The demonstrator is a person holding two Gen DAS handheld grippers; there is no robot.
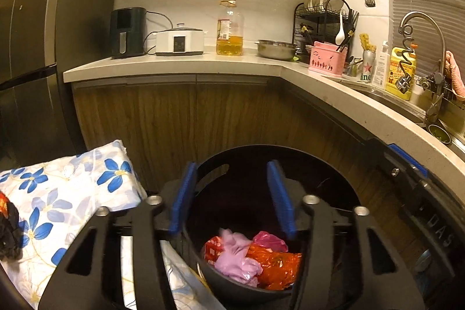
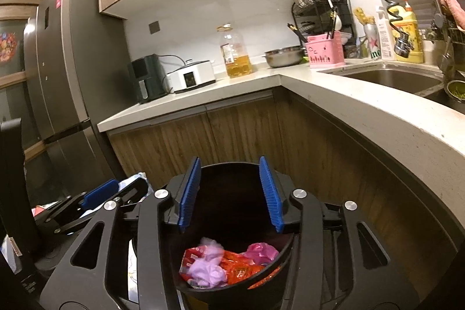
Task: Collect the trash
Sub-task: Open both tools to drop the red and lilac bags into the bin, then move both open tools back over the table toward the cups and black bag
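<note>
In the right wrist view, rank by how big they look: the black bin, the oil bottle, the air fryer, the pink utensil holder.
1. black bin, though it is nearest the camera
2. air fryer
3. oil bottle and pink utensil holder: too alike to rank

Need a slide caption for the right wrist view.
Open right gripper above black bin holding pink and orange trash.

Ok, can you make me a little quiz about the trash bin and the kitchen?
1. True or false: the bin is empty.
2. What stands between the cooker and the bowl? A) kettle B) oil bottle C) toaster
3. Are the left gripper jaws holding anything?

Key: 1. False, wrappers and pink plastic lie inside. 2. B. 3. No, they stand open and hold nothing.
</note>
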